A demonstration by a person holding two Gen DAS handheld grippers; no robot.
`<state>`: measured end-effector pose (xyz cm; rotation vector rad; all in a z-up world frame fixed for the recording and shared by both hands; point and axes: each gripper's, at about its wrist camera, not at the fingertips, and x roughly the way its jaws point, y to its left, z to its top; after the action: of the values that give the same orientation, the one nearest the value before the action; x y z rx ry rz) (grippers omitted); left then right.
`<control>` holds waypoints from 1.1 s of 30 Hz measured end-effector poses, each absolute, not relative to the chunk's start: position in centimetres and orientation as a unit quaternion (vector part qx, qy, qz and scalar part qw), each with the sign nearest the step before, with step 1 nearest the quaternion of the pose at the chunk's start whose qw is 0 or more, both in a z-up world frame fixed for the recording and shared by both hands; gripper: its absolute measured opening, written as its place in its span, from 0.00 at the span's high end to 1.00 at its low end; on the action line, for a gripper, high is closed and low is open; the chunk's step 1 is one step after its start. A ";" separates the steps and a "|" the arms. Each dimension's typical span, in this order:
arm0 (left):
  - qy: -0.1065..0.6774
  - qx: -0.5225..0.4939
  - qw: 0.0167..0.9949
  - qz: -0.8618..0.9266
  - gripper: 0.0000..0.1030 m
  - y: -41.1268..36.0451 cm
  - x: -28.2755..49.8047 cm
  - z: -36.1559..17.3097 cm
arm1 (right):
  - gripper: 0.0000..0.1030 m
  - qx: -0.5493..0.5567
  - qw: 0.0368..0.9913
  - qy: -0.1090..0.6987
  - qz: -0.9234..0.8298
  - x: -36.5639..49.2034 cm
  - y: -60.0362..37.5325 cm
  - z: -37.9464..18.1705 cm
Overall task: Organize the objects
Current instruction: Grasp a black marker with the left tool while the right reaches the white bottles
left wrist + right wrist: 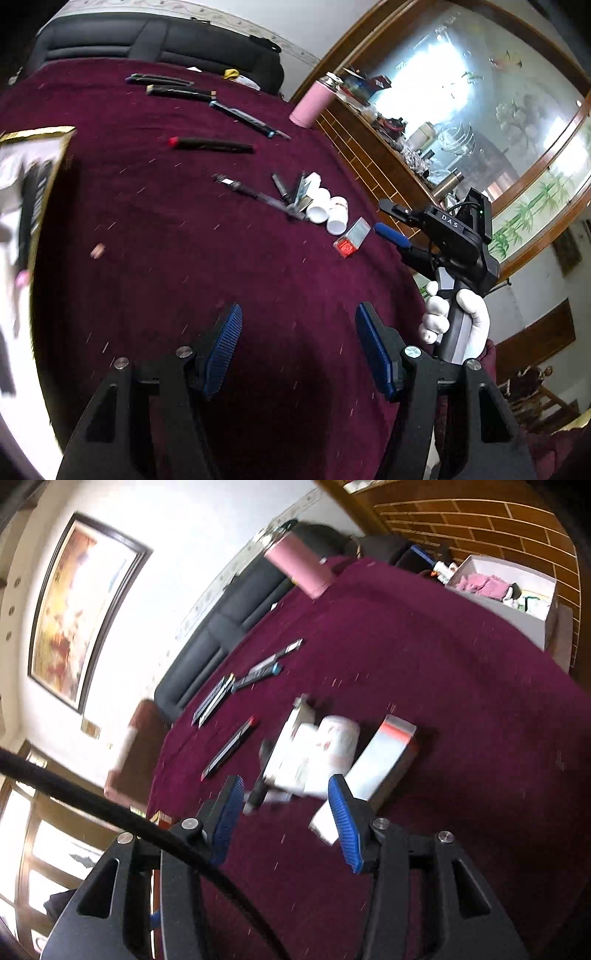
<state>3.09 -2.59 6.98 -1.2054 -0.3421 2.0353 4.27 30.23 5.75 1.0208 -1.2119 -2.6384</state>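
Observation:
On the maroon tablecloth (184, 258) lie several dark pens and knives: one with a red cap (212, 144), others further back (177, 91). A cluster of white bottles (328, 210) lies beside small tools (258, 194) and a clear box with red contents (352, 236). My left gripper (299, 350) is open and empty above bare cloth. My right gripper (391, 225) hovers just right of the box. In the right wrist view my right gripper (286, 812) is open and empty, just short of the white bottles (317, 753) and the clear box (384, 760).
A pink tumbler (312, 101) stands at the table's far edge, also in the right wrist view (299, 568). A gold-edged box (33, 192) is at the left. A black sofa (155, 37) lies behind. A wooden cabinet (369, 147) is at the right.

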 end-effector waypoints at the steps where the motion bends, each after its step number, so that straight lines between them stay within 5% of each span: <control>1: -0.134 -0.472 0.365 0.791 0.44 -2.0 2.5 7.1 | 0.55 0.325 0.027 -0.394 -0.859 4.0 30.9 5.7; 5: -0.119 -0.479 0.350 0.796 0.44 0.9 -0.4 7.5 | 0.55 0.304 0.014 -0.392 -0.868 2.7 32.5 5.1; 12: 0.085 -0.431 0.364 0.821 0.45 10.5 -3.8 7.0 | 0.51 0.306 0.013 -0.430 -0.849 3.0 34.8 2.9; 23: 0.103 -0.446 0.293 0.840 0.44 16.6 -13.5 3.8 | 0.50 0.305 0.018 -0.440 -0.845 2.8 35.1 2.6; 30: 0.131 -0.457 0.336 0.813 0.44 18.7 -12.3 1.9 | 0.49 0.311 0.011 -0.407 -0.859 2.6 34.2 3.0; 33: 0.160 -0.460 0.371 0.791 0.57 19.1 -10.1 2.1 | 0.49 0.312 0.009 -0.406 -0.859 2.6 34.2 2.9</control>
<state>-10.12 19.14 2.12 -1.1789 0.4108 2.0277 2.60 34.22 2.91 0.9750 -1.2693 -2.6820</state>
